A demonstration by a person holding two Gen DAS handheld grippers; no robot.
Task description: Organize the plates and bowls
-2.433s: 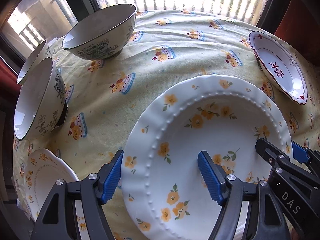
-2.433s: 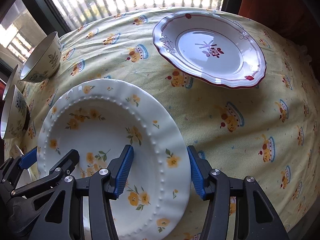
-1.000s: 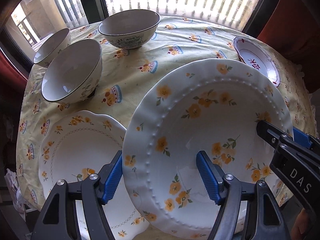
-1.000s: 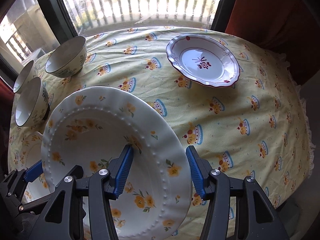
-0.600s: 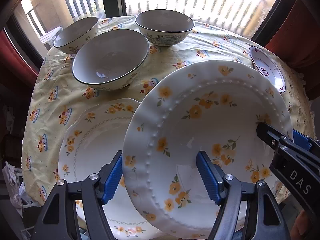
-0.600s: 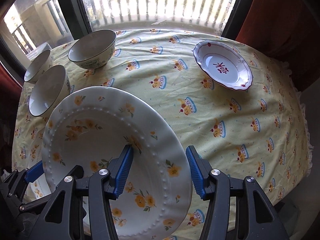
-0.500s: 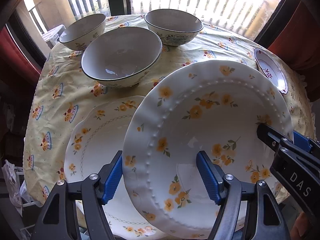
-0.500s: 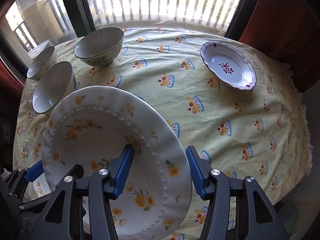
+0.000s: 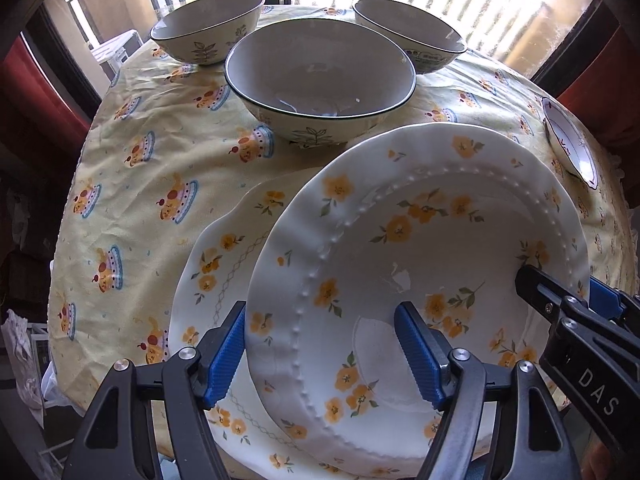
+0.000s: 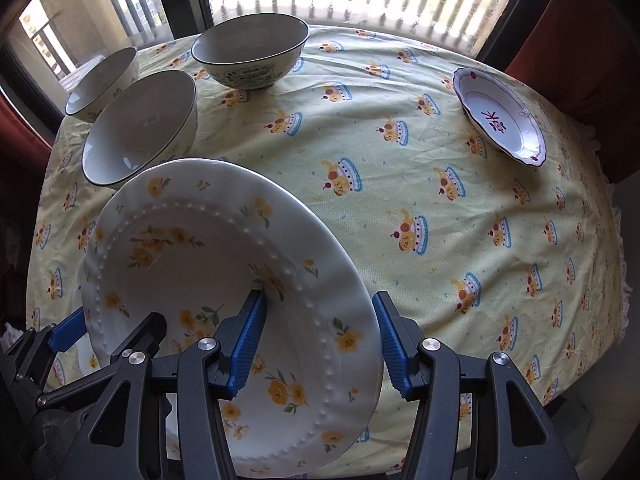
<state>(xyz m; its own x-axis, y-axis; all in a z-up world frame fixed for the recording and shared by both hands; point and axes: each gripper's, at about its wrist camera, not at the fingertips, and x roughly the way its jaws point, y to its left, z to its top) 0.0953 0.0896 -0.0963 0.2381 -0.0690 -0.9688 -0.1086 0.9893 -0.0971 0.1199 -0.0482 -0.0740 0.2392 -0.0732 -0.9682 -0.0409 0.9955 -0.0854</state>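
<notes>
A round white plate (image 9: 420, 264) with a bumpy ring and yellow flowers is gripped at its rims by the left tool (image 9: 320, 356) and right tool (image 10: 318, 344), above another flowered plate (image 9: 216, 280). Three smooth bowls (image 9: 320, 80) are seen empty on the counter (image 10: 400, 160).

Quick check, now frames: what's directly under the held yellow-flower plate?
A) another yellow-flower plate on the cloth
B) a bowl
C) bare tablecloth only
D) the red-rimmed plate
A: in the left wrist view, the held plate, gripped at opposite rims by the left gripper and right gripper, hangs over a second floral plate lying on the tablecloth.
</notes>
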